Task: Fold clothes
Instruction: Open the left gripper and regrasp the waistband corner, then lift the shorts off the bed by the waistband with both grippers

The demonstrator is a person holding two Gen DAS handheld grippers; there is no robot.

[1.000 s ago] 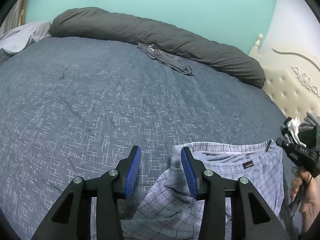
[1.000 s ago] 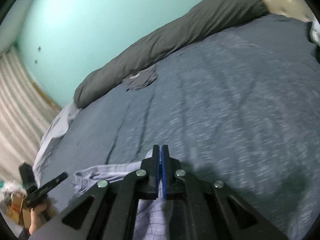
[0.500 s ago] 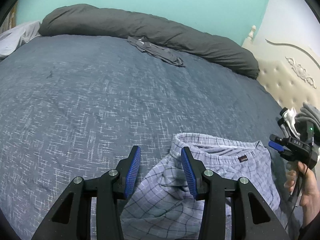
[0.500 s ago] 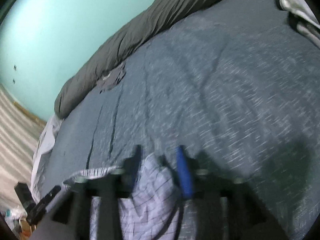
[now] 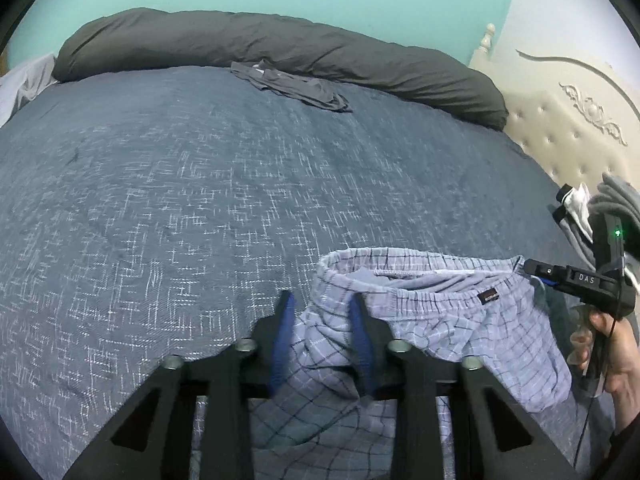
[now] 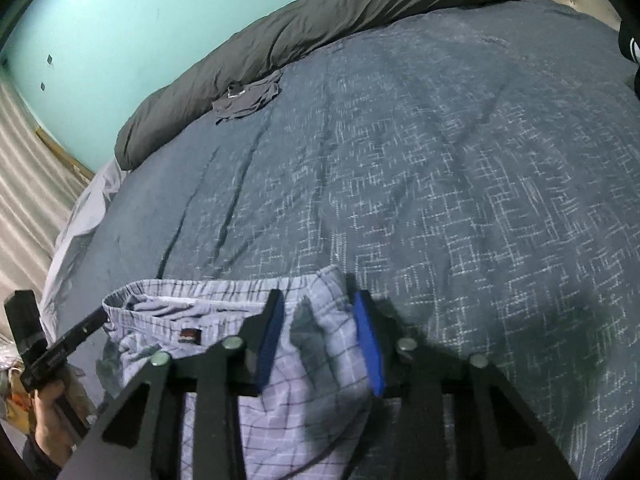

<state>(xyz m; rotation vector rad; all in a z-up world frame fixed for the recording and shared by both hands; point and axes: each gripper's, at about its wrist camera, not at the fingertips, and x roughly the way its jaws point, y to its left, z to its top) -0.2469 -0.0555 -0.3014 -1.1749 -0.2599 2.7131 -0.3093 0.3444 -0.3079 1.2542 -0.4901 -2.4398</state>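
Note:
Light blue checked shorts (image 5: 440, 320) lie on the blue-grey bed cover (image 5: 200, 200), waistband facing away from me. My left gripper (image 5: 320, 300) straddles the waistband's left corner. Its jaws are closing with bunched cloth between the blue pads, which show no firm press. My right gripper (image 6: 316, 296) straddles the waistband's right corner of the shorts (image 6: 312, 384). Its jaws are closing too, with a fold of cloth between them. Each wrist view shows a hand (image 5: 616, 352) on the other gripper at the edge.
A long dark grey bolster (image 5: 280, 48) runs along the far side under the teal wall. A dark grey garment (image 5: 296, 88) lies before it. A cream tufted headboard (image 5: 568, 132) and a pile of clothes (image 5: 592, 216) are at the right.
Both grippers sank toward the shorts' waistband. The right jaws went from shut to apart around the right corner. The left jaws narrowed on the left corner.

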